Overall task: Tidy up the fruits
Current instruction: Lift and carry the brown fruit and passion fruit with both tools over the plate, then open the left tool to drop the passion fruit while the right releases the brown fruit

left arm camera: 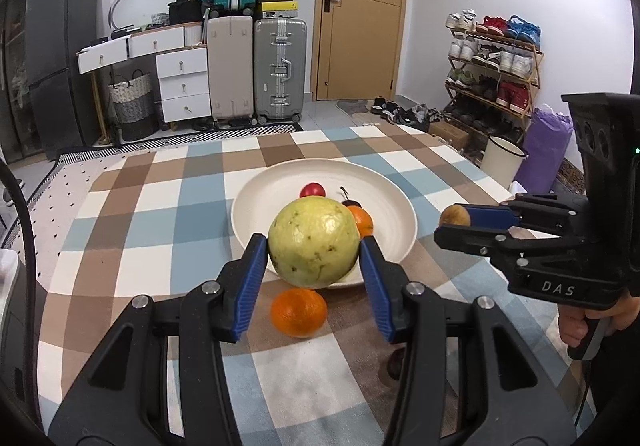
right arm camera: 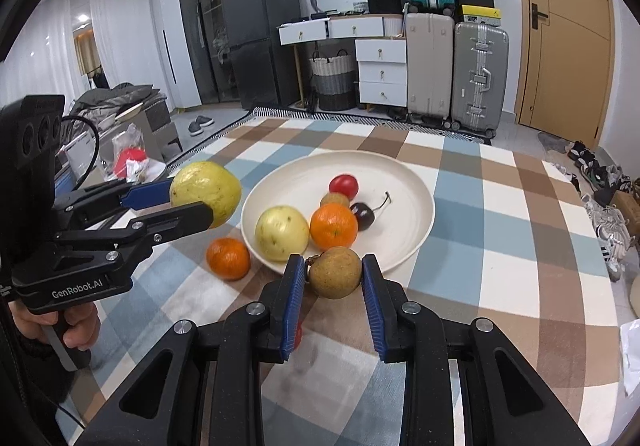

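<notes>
My left gripper (left arm camera: pixel 314 250) is shut on a yellow-green guava (left arm camera: pixel 314 242) and holds it above the near rim of a cream plate (left arm camera: pixel 276 181); it also shows in the right wrist view (right arm camera: pixel 188 205). My right gripper (right arm camera: pixel 334 274) is shut on a small brown fruit (right arm camera: pixel 335 272), just short of the plate's (right arm camera: pixel 400 173) near rim. On the plate lie a second guava (right arm camera: pixel 282 233), an orange (right arm camera: pixel 333 226), a red tomato (right arm camera: pixel 343 185), a cherry (right arm camera: pixel 362 215) and another small brown fruit (right arm camera: pixel 335 200). A loose orange (right arm camera: pixel 228 258) lies on the cloth left of the plate.
The checked tablecloth (right arm camera: pixel 500 230) covers the table. Behind it stand suitcases (right arm camera: pixel 478 73), white drawers (right arm camera: pixel 380 69), a fridge (right arm camera: pixel 260 33) and a door (right arm camera: pixel 568 29). A shoe rack (left arm camera: pixel 492 61) and a white bin (left arm camera: pixel 502 161) are to the right.
</notes>
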Tool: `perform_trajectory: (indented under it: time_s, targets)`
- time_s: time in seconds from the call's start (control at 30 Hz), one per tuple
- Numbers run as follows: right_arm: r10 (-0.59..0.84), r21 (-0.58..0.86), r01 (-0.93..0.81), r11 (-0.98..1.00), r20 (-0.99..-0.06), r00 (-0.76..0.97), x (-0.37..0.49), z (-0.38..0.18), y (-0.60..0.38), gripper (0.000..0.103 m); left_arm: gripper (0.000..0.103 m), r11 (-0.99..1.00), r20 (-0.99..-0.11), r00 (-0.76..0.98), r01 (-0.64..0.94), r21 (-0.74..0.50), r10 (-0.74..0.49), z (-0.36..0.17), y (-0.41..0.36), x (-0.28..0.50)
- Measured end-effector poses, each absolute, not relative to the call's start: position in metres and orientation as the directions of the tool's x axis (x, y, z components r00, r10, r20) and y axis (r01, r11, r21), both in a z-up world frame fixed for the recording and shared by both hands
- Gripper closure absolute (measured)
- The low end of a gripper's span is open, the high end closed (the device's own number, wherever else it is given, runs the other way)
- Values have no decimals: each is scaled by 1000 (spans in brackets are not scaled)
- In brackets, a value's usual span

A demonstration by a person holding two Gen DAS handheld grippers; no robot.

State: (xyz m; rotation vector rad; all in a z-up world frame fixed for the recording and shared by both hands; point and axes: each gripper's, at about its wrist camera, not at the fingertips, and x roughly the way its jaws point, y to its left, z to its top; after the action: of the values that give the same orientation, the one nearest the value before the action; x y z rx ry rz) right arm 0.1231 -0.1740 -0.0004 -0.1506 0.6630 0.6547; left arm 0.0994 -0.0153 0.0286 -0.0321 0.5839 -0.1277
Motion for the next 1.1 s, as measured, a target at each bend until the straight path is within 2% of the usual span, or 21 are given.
perform_trajectory:
  time_s: [0.4,0.47,0.57,1.0,1.1]
  targets:
    - [527,99,-593,799,-589,613,145,7,-164,74,60,996,-517,852,67,-50,-84,34,-8,132]
    - [521,98,-588,803,-593,614,151,5,-162,74,79,997,-522,849,61,-52,-79,31,-5,138]
    - [516,108,-577,809,-599,612,159,-1,-160,74,82,996,-528,845,57,-69,-85,26,-2,147]
    - [497,125,-554,823,-632,595,176,-20,-164,73,83,996,-580,809,67,-65,-93,-5,-7,166]
    - [486,115,-551,827,-641,595,177,-23,-163,64,83,996,-584,807,60,-73,-91,-6,-7,166]
